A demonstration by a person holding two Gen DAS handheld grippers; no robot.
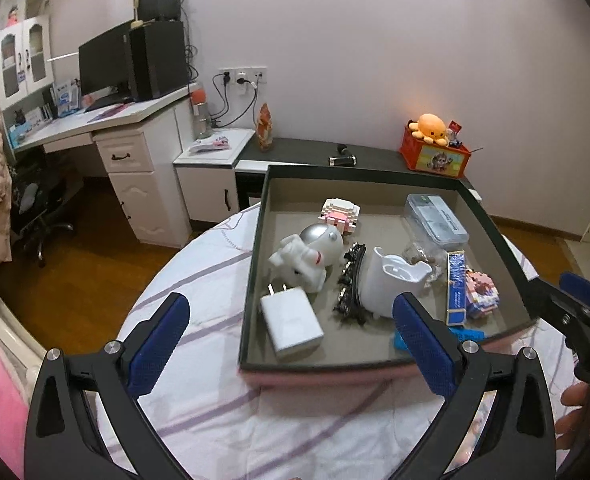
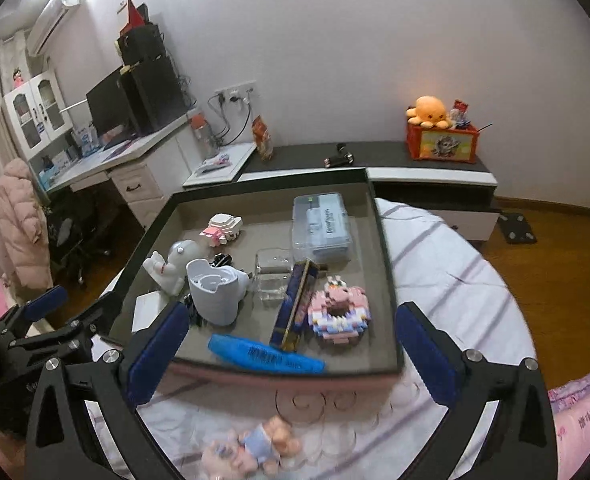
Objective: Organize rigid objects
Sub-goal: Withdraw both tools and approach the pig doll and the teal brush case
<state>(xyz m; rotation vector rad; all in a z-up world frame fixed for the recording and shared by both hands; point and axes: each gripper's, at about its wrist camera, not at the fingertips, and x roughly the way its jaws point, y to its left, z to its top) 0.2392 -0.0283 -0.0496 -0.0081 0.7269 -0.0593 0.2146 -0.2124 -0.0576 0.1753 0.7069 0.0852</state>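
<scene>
Left gripper (image 1: pixel 291 338) and right gripper (image 2: pixel 293 346) (both spread wide, empty) angled down toward the tray (image 2: pixel 387 240).

Soft, dim indoor light; glare flares far upper left of the tray (image 2: pixel 387 240). Fisheye bends the edges. The tray's near rim is smeared.

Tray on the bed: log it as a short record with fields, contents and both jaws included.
surface: bed sheet, white with purple stripes
tray: dark-rimmed box tray, lying on the sheet
contents: astronaut figure, white charger, white cup, blue comb, clear plastic case, pink block donut
left gripper: jaws open, nothing held
right gripper: jaws open, nothing held
</scene>
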